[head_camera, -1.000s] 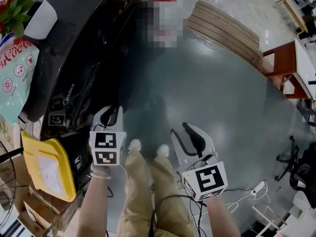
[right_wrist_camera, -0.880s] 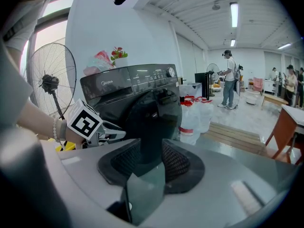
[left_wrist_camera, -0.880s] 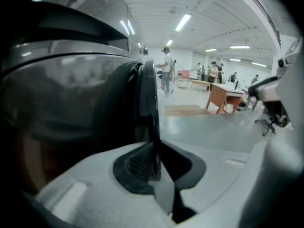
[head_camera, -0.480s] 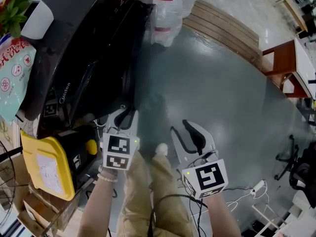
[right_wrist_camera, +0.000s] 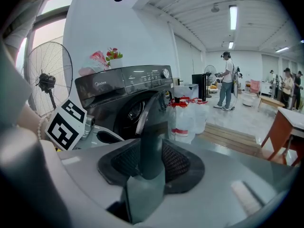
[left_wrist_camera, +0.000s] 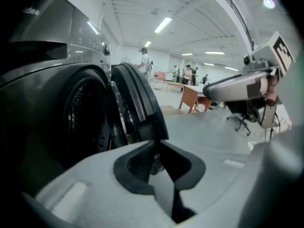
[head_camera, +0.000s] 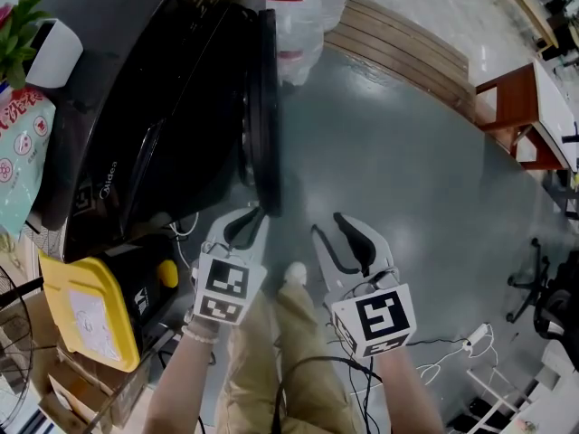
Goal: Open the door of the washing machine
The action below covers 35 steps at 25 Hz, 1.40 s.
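Door: the door (head_camera: 265, 107) is standing out from the front of the washing machine (head_camera: 136, 98), edge-on in the head view, and is partly open.
Drum: the dark opening is showing behind the door (left_wrist_camera: 137, 103) in the left gripper view.
Grip: the left gripper (head_camera: 242, 227) is holding the door by its lower rim, with the jaws drawn nearly together on that edge (left_wrist_camera: 154, 148).
Step in hand: judging by the gap, the door is being drawn wider. The pull should be following the hinge's arc, not running straight back, or the thin rim may slip out of the pads.
Left arm: it is reaching forward and low, with the marker cube facing up and the wrist in line with the door's edge.
Right gripper: the right gripper (head_camera: 344, 238) is hovering beside the left one, off the door, with its jaws apart and nothing between them (right_wrist_camera: 151, 163).
Surroundings: a yellow-lidded box (head_camera: 86, 310) is sitting left of the machine.
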Tool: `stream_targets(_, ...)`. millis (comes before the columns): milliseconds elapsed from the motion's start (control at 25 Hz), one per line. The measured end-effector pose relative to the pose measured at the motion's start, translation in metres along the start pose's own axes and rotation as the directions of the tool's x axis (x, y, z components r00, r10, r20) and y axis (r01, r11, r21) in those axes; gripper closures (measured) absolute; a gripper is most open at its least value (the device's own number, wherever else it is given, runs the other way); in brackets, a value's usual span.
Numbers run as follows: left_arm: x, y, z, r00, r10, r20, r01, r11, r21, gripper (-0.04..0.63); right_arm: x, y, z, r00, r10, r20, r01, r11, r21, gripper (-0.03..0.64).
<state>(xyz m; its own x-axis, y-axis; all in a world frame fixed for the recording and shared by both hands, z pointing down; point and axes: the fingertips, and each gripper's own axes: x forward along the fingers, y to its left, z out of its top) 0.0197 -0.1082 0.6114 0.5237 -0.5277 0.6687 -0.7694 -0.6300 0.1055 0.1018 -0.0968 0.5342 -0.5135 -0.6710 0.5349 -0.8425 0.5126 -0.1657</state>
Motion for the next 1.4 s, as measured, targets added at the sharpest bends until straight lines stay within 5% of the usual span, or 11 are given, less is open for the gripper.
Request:
stream_targets(160,-0.004,0.003,-0.001,1.000,0.003,-0.003,-0.003,1.000,0.005,0.601,0.012,0.000,0.001,1.000,0.000,-0.004,0.000,1.000,0.000,0.492)
stream_targets(880,-0.018,0.024,0.003,0.997,-0.013,-0.071,0.018,0.998,0.063,0.601,0.072,-0.028,0.002,0.990,-0.099,-0.096,0.101,0.995,0.016,0.457)
stream_targets(1160,-0.019,0.028,-0.004,0.995,-0.011,-0.103,0.019,0.997,0.079,0.602,0.071,-0.033,0.001,0.992,-0.083,-0.094,0.086,0.996,0.020,0.458)
stream_targets(1400,-0.019,0.032,-0.006,0.994,-0.008,-0.106,0.016,0.997,0.071,0.601,0.059,-0.062,-0.004,0.985,-0.150,-0.086,0.157,0.985,0.073,0.463)
